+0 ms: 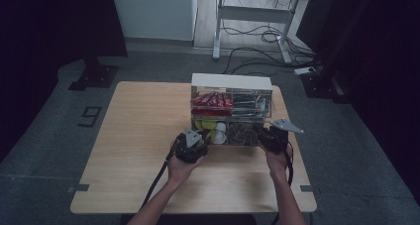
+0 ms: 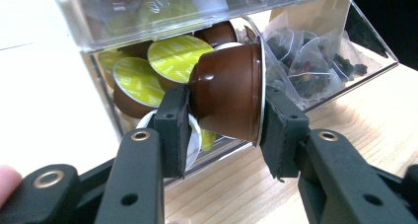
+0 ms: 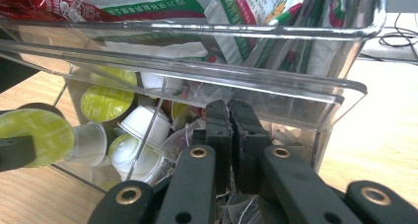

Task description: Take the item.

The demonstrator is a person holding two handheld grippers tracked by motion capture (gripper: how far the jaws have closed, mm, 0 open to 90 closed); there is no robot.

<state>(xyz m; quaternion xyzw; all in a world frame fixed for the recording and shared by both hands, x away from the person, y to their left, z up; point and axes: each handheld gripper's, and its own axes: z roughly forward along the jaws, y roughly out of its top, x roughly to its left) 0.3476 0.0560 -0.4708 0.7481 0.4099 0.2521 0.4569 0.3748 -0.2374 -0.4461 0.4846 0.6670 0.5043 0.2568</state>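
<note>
Both grippers (left (image 1: 194, 144), right (image 1: 271, 136)) meet the clear organizer (image 1: 231, 97) on the table (image 1: 138, 136)

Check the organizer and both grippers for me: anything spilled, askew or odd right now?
Nothing spilled or damaged. The left gripper holds a brown coffee capsule on its side, just outside the clear organizer's lower left bin. The right gripper is shut among the tea bags in the lower right bin; whether it grips one is unclear.

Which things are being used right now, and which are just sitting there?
Being used:
left gripper
brown coffee capsule
clear organizer box
right gripper

Just sitting there:
red packets
tea bags
green-lidded capsules
white cups
</note>
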